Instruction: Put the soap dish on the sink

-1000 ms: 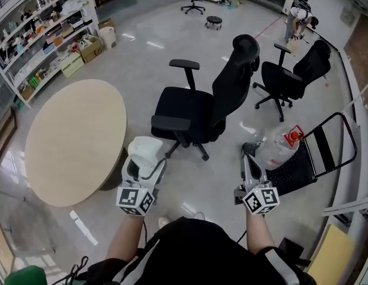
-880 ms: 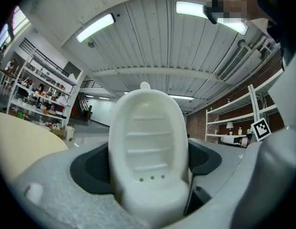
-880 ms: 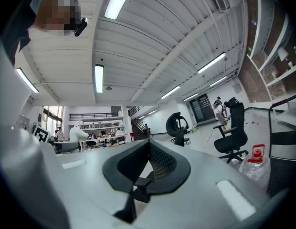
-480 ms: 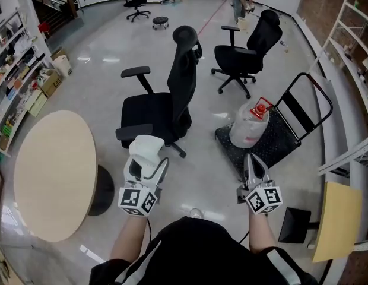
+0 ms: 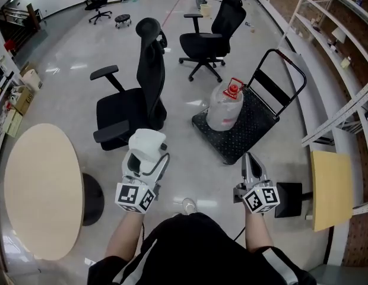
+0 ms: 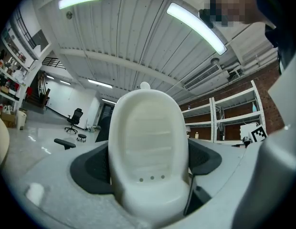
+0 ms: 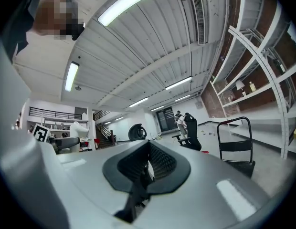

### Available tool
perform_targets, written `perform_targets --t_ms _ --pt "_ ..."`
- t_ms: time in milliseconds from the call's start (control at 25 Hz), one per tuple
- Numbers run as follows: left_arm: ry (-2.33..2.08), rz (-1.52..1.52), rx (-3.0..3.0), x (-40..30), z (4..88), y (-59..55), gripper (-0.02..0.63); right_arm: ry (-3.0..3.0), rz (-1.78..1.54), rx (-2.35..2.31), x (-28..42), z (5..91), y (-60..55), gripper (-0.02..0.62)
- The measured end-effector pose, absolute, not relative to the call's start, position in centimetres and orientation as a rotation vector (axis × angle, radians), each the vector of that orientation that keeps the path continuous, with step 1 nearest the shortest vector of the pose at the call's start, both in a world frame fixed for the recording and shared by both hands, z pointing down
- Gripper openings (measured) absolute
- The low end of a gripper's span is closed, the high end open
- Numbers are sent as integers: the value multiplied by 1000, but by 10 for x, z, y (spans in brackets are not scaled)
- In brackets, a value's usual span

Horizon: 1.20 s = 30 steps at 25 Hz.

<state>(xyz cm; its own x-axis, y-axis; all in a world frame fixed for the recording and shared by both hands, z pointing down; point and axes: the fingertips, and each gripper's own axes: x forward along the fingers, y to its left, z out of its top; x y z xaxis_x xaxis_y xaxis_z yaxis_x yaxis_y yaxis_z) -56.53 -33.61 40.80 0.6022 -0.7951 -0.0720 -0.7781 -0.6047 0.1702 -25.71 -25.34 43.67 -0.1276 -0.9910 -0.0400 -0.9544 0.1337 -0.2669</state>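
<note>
The soap dish is clamped in the left gripper, above the floor; the right gripper is closed, empty. No sink is seen, so a firm clamp should be held.

Shiny grey floor is carrying a black office chair, a second chair sitting further back, a flat cart and a round tan surface.
</note>
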Motion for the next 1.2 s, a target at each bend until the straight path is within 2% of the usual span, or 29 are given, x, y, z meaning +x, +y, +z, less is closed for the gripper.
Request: perform_targets --t_ms 400,1200 --pt "-1333 -226 2714 -545 405 -336 453 2173 -187 -1928 -231 421 -239 5" --pt "-1104 -274 2826 -292 399 -296 453 2059 -86 -2065 -9 412 -158 5"
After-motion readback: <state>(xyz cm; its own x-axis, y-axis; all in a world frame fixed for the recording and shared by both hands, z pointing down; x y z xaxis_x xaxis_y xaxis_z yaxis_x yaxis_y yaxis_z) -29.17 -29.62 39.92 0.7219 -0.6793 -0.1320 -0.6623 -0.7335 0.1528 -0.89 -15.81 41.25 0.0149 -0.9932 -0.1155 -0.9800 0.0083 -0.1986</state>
